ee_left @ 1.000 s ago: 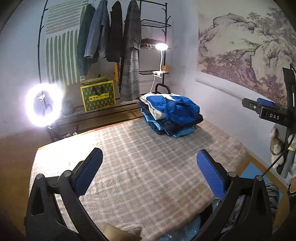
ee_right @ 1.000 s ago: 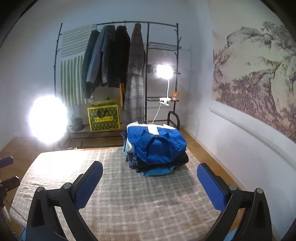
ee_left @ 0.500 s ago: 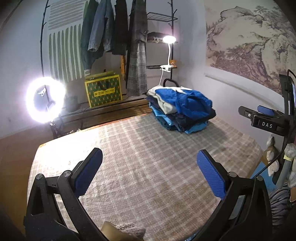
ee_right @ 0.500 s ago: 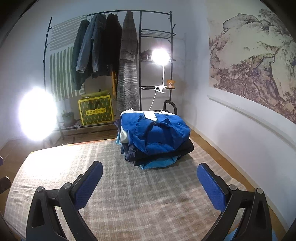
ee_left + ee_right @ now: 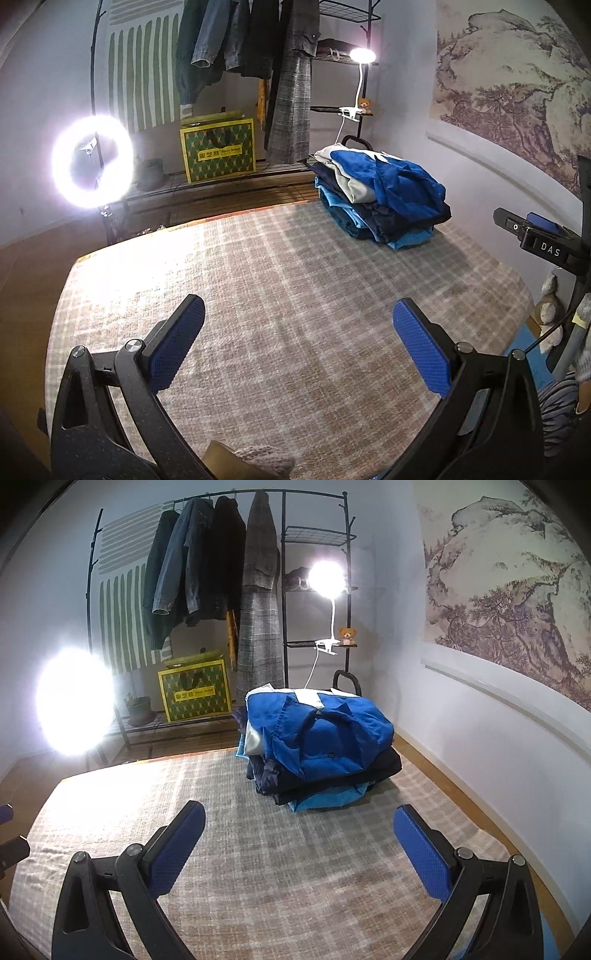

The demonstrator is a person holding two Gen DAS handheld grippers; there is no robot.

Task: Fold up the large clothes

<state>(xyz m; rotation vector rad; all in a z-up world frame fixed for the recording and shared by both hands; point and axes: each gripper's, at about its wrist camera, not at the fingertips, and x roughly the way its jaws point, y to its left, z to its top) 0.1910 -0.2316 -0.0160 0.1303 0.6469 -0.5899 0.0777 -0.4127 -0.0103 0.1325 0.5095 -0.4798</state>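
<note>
Claws both idle: left claw (image 5: 298, 345) and right claw (image 5: 299, 843) hang spread wide over the beige plaid cloth-covered table (image 5: 295, 867), blue pads bare, nothing between them. Stack of folded clothes (image 5: 317, 746), royal-blue jacket on top over dark navy and light-blue layers, sits at the far right of the table; in the left view the same stack (image 5: 380, 199) lies well ahead and to the right. No unfolded garment lies on the work area. Judgement: between garments; next move calls for fetching a fresh large piece and spreading it flat on the open middle. Striped fabric (image 5: 554, 406) at the lower right edge of the left view may be that source, cannot tell. Around: black metal clothes rack with hanging coats (image 5: 221, 572), green-yellow patterned bag (image 5: 194, 694), ring light (image 5: 92, 160), clip lamp (image 5: 327, 578). Nothing blocks the middle.
</note>
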